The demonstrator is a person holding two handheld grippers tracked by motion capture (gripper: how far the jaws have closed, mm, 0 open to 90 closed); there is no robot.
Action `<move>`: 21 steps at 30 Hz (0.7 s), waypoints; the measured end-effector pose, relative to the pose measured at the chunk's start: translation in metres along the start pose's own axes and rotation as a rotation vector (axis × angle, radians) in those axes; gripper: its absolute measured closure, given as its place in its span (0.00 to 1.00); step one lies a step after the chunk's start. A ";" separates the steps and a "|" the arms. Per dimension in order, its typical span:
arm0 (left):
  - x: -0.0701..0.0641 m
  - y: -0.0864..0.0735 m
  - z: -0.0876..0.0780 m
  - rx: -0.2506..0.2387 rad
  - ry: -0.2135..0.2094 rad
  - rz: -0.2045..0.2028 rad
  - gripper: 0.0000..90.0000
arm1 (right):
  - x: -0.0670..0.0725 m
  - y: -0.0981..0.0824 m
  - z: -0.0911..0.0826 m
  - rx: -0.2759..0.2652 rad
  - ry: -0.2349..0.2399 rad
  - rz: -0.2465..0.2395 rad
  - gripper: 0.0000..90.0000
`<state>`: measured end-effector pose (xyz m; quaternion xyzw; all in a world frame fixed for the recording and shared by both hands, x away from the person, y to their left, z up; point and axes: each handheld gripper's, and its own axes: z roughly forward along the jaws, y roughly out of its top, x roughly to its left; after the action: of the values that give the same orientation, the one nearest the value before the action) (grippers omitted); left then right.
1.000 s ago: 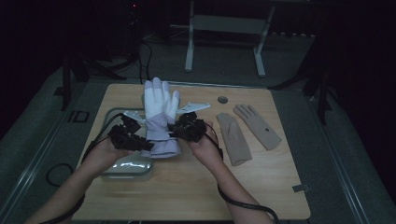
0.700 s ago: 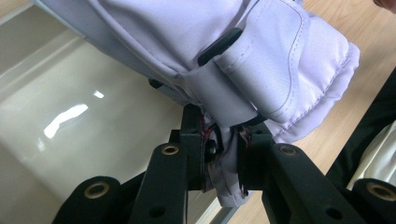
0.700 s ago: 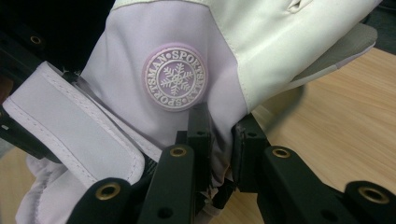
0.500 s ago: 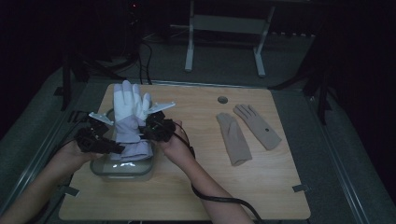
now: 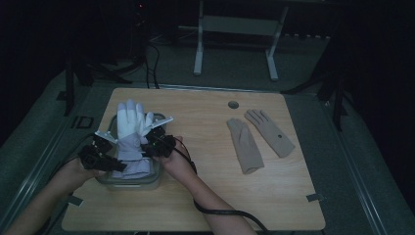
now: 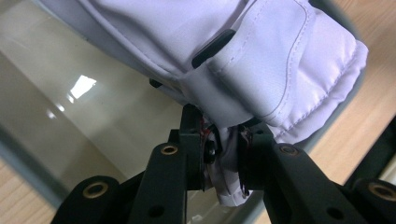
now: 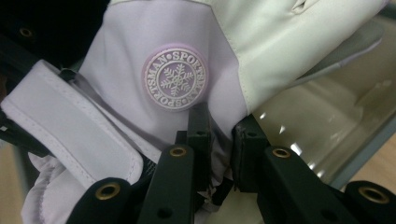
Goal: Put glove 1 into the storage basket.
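Note:
A white and lilac ski glove (image 5: 130, 133) hangs over a clear glass container (image 5: 151, 178) at the table's left, fingers pointing away from me. My left gripper (image 5: 113, 164) is shut on the glove's cuff at its left side; the left gripper view shows the fabric (image 6: 285, 79) pinched between the jaws, with my left gripper (image 6: 224, 158) over the glass. My right gripper (image 5: 147, 149) is shut on the glove's right edge; its own view shows my right gripper (image 7: 218, 140) pinching lilac fabric just below a round snowflake badge (image 7: 175, 78).
Two beige gloves (image 5: 243, 144) (image 5: 270, 132) lie flat on the wooden table (image 5: 205, 196) at the right. A round hole (image 5: 233, 104) sits near the far edge. Cables trail from both grippers toward the near edge. Dark floor and a metal frame lie beyond.
Both hands have carried the glove leftward and down, from the table's middle to over the glass container. Both grips have stayed closed on it.

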<state>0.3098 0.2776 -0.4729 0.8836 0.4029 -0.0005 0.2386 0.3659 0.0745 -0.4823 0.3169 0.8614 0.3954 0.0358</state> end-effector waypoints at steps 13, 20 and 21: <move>0.002 -0.011 0.020 0.033 0.001 0.001 0.77 | -0.005 -0.011 0.021 0.117 0.015 0.032 0.83; -0.004 -0.012 0.021 0.022 0.048 -0.029 0.64 | -0.003 -0.006 0.020 0.130 0.001 -0.008 0.63; -0.005 -0.012 0.021 0.013 0.058 -0.034 0.61 | -0.002 -0.004 0.018 0.126 -0.007 -0.022 0.59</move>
<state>0.3019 0.2719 -0.4957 0.8778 0.4244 0.0183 0.2212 0.3713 0.0830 -0.4983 0.3103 0.8878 0.3390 0.0230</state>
